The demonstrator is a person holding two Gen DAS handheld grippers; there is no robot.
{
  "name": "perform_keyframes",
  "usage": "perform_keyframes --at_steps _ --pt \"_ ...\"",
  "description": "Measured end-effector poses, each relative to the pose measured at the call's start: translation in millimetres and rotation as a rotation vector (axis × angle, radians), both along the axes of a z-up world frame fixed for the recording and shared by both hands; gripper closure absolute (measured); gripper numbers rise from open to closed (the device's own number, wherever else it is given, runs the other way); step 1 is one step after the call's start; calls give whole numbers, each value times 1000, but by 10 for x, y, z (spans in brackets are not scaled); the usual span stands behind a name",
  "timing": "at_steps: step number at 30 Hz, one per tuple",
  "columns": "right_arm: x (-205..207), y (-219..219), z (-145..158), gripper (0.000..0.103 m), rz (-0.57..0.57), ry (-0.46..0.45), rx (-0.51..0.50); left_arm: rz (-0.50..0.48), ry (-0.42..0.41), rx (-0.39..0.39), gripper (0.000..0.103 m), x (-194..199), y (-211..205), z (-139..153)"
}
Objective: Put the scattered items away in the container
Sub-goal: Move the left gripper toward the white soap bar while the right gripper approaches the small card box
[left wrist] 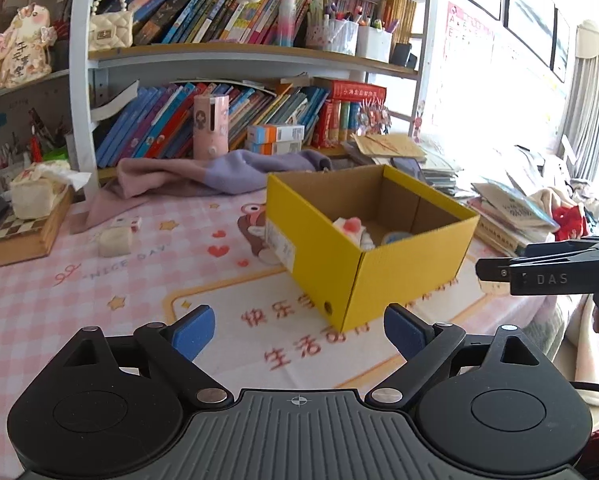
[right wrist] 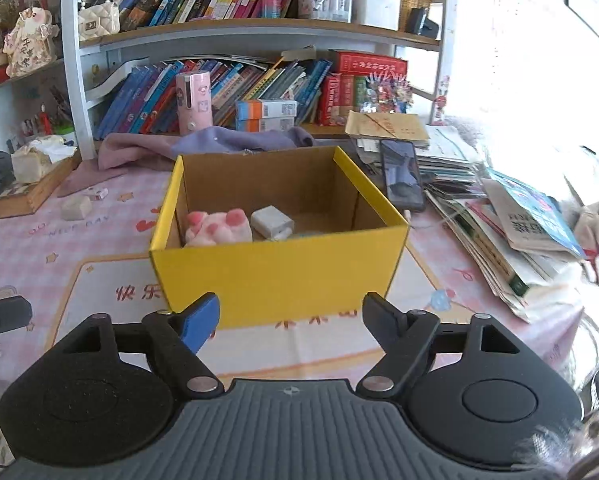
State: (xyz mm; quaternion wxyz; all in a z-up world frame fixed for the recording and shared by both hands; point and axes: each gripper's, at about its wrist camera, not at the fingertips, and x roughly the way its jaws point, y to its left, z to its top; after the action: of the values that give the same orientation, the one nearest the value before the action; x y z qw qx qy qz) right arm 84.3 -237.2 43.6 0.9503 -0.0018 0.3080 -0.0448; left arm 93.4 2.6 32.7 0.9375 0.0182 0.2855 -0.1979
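Yellow cardboard box (right wrist: 275, 276) sits mid-worktop, open top, on the pink checked cloth (right wrist: 59, 248). Inside: pink-and-white paw plush (right wrist: 217, 228) at the box's 9 o'clock side, white charger block (right wrist: 271, 222) just beside it toward 3 o'clock, something bluish behind, unclear. Still loose on the worktop at the box's 9–10 o'clock: cream cube (left wrist: 115, 241) and a small white-red box (left wrist: 128, 223), near each other. Left claw (left wrist: 297, 334) empty, jaws wide apart, short of the box's near corner. Right claw (right wrist: 291, 320) empty, jaws spread, facing the box's front wall. Phone (right wrist: 401, 174) at 2 o'clock, bookshelf (right wrist: 259, 28) at 12.
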Motion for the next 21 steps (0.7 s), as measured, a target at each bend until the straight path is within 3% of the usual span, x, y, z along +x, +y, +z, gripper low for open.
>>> perform_keyframes --at_steps 8,14,21 --pt "-245 389 -136 19 -9 48 -8 21 48 26 8 -257 336 -82" --pt "-274 805 -208 17 96 91 -12 72 85 53 5 -384 583 -152" --pt "-228 1259 -236 15 237 120 -34 153 73 54 5 -475 881 -127"
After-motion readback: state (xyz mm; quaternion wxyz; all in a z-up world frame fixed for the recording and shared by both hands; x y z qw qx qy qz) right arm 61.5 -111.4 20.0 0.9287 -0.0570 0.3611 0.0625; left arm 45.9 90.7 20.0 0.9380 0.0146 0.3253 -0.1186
